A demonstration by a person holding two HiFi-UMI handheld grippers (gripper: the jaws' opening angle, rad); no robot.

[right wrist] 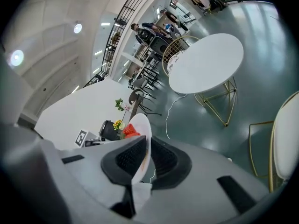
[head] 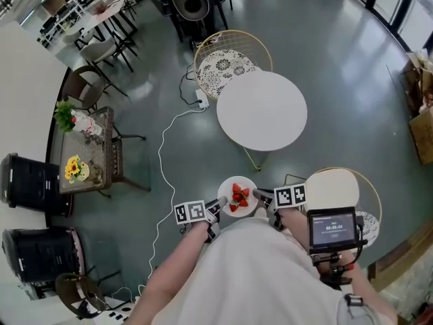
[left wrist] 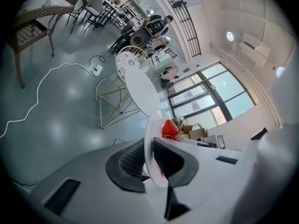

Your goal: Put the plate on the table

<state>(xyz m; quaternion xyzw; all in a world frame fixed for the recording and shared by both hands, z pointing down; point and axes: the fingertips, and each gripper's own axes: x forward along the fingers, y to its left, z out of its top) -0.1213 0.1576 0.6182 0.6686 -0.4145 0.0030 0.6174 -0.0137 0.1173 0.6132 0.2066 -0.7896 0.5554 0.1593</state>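
1. Left claw [head: 218,206] clamps the left rim of the plate [head: 230,185].
2. Plate hangs well short of the surface [head: 262,110]; tilting could spill the strawberries [head: 239,198].
3. Right claw [head: 261,196] clamps the right rim; uneven motion could loosen it.

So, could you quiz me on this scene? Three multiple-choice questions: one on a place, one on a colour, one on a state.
1. Where is the plate relative to the round white table?
A. Resting on it.
B. Held in the air, short of it.
C. Under it.

2. What colour is the fruit on the plate?
A. Yellow.
B. Green.
C. Red.

3. What is the left claw doing?
A. Hanging open, empty.
B. Shut on the plate's rim.
C. Shut on a cable.

Answers: B, the head view shows it near the person's body, away from the table; C, the fruit is plainly red; B, its own view shows the rim pinched between its jaws.
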